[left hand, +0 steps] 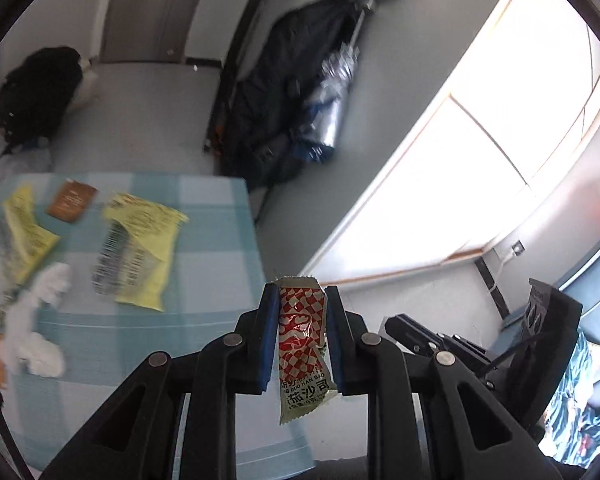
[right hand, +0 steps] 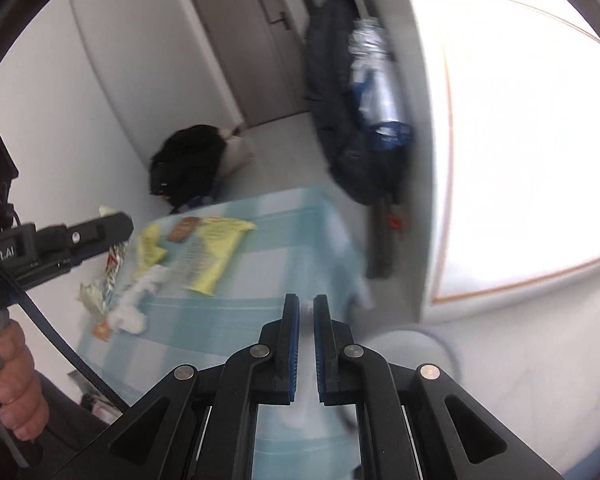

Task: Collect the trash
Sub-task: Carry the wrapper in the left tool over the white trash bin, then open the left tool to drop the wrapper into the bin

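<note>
My left gripper [left hand: 302, 292] is shut on a red-and-white checked sauce sachet [left hand: 302, 340], which stands upright between the blue pads, just past the right edge of the checked blue table [left hand: 220, 240]. In the right wrist view the left gripper [right hand: 112, 224] reaches in from the left. My right gripper [right hand: 306, 300] is shut on a thin white scrap [right hand: 308, 305], blurred. On the table lie yellow wrappers [left hand: 140, 248] [left hand: 24, 236], a brown sachet [left hand: 71, 201], crumpled white tissue [left hand: 36, 320] and a silvery wrapper [right hand: 108, 276].
A black backpack [left hand: 40, 92] sits on the floor by the wall. A dark bag with a folded umbrella [left hand: 284, 100] hangs beyond the table. A bright window [left hand: 480, 160] fills the right. A pale rounded rim [right hand: 412, 340] shows low right, blurred. A hand [right hand: 16, 380] grips the left handle.
</note>
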`<state>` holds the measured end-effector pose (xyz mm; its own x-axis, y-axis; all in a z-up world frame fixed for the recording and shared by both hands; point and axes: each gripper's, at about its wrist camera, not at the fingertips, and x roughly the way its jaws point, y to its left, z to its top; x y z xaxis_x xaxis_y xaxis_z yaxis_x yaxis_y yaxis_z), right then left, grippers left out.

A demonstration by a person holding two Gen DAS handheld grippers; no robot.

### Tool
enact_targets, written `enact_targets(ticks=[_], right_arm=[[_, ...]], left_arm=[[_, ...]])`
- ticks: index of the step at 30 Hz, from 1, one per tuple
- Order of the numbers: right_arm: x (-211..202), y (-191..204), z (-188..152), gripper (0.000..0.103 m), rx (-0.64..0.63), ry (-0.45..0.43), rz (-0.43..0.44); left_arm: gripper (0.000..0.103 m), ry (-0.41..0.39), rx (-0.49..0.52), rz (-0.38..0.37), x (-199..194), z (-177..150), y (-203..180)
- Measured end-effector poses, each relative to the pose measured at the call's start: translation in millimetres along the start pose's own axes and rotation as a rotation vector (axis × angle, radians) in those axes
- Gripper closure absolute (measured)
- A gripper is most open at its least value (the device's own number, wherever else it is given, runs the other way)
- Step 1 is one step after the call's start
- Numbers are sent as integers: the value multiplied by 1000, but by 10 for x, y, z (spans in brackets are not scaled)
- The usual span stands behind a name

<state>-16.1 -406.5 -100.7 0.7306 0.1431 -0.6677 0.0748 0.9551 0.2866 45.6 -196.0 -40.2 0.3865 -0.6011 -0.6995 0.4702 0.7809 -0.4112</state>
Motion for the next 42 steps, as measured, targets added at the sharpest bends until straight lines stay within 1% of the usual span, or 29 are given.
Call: enact_targets(ticks=[4,9,13,15,18,21,24,26,29,32,33,34,36,39,42], right_arm=[[116,-445,-53,97,95,35,-51],[280,-820,-134,97,171,70,-67],[447,-1001,-191,97,230,92,-68],[546,-1059,-223,97,246,114,-76],[703,-1136,-305,97,269,167,-79],[798,-1232,-380,96,284,194,-95],[862,-1349,-450,95,336,227,-124],[937,-1425,-493,93,399,259,-100],[990,-1455,-520,90,412,288,-125],[1060,-1469,-577,90,438,331,-110],[1074,-1474,-588,88,445,339,-104],[1071,-1483,-601,81,457,344,-100],[1035,-1505,-611,72,479,335,-101],[993,-1509,-602,72,470,335,-125],[899,-1546,-627,72,482,341,-161]], left_arm=[[85,76,7,-32,457,-16,-184],[85,164,1,-54,986,-13,-303],[85,244,-42,-50,1404,-65,-216],[85,287,-59,-69,1561,-101,-189],[85,318,-60,-67,1726,-109,-194],[85,334,-74,-66,1814,-94,-206],[85,347,-81,-69,1828,-100,-234],[85,360,-88,-69,1859,-111,-239],[85,361,-87,-56,1869,-127,-229],[85,372,-100,-49,1922,-135,-198],[85,373,-100,-54,1922,-133,-202],[85,376,-99,-51,1926,-134,-213],[85,389,-95,-47,1955,-143,-238],[85,405,-95,-51,2015,-153,-256],[84,434,-92,-35,2056,-180,-272]])
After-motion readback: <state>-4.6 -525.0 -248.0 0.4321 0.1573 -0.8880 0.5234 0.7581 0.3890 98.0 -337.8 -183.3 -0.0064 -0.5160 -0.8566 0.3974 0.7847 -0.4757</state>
